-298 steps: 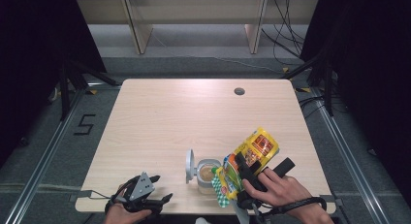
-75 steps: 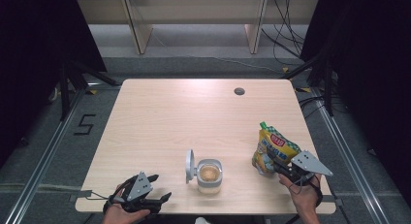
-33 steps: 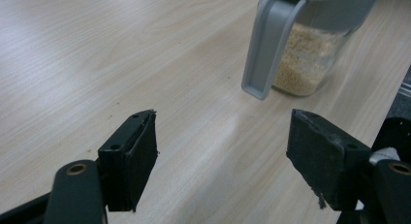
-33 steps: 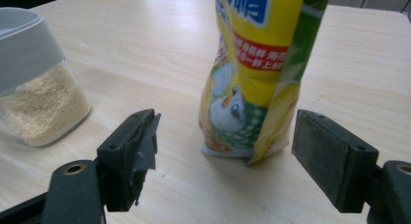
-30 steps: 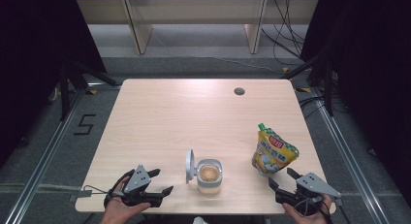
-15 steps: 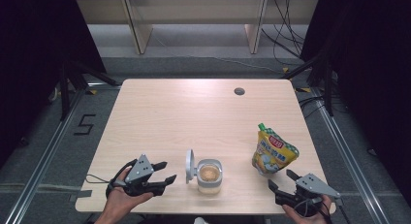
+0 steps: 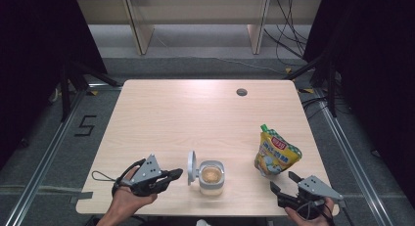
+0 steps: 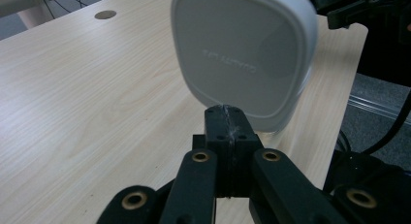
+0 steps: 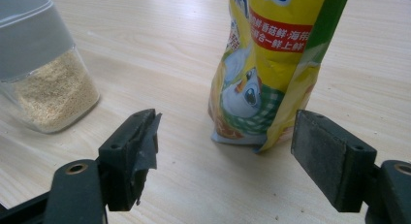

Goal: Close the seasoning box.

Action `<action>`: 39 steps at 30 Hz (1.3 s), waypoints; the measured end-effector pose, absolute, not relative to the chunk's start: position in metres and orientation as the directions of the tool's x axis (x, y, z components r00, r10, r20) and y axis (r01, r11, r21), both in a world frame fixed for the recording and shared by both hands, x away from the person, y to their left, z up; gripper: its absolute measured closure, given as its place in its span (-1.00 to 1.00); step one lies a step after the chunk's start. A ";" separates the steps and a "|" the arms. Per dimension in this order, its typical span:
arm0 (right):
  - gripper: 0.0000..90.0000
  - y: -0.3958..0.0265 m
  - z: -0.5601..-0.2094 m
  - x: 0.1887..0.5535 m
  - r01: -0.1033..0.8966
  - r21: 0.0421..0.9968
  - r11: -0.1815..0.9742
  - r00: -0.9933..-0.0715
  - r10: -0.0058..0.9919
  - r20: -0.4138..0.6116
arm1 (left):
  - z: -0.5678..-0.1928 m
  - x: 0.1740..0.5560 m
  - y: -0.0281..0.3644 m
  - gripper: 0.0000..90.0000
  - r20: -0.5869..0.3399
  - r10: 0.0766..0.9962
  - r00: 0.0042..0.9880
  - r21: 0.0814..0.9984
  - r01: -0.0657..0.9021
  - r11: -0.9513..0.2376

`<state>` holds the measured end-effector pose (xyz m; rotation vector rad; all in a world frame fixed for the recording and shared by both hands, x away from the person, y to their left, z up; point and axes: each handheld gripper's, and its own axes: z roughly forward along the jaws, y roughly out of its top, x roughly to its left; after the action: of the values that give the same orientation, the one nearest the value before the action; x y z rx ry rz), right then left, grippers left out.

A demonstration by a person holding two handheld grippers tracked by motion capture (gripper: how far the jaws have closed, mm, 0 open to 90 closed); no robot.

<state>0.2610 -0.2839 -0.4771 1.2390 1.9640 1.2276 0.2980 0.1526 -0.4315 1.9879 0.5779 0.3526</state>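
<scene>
Two things have changed in the last second. Your left gripper (image 7: 172,175) has moved off its resting spot toward the jar (image 7: 211,176), and its fingers (image 8: 226,136) have just been closing; they now meet flat with nothing between them. In the left gripper view they point straight at the white lid (image 8: 245,54), which stands upright on its hinge at the jar's left side, just ahead of the tips but not yet touched.

Your right gripper (image 7: 283,185) sits where it was at the counter's (image 7: 161,113) near right corner, fingers (image 9: 133,149) wide and holding nothing. The pouch (image 7: 275,151) it let go of stands upright on its own just beyond them, well apart from the jar.

So the filling looks done: the jar holds grain and waits open near the counter's front edge. Closed fingers suit a push, not a grasp, so I judge you are set to tip the lid over and press it down.
</scene>
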 end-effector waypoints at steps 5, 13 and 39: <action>-0.42 -0.284 -0.477 0.261 0.432 0.885 0.174 -0.455 0.889 0.047 | -0.426 0.297 0.147 0.98 0.002 0.519 0.855 0.890 0.235 -0.392; -0.42 -0.283 -0.477 0.261 0.435 0.881 0.186 -0.464 0.885 0.042 | -0.425 0.297 0.144 0.98 -0.024 0.520 0.854 0.892 0.253 -0.375; -0.41 -0.280 -0.478 0.261 0.436 0.882 0.182 -0.467 0.883 0.049 | -0.423 0.305 0.119 0.97 -0.017 0.482 0.876 0.886 0.236 -0.398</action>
<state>0.2614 -0.2804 -0.4782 1.2346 1.9842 1.2313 0.3053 0.1195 -0.4234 1.9971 0.5241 0.2944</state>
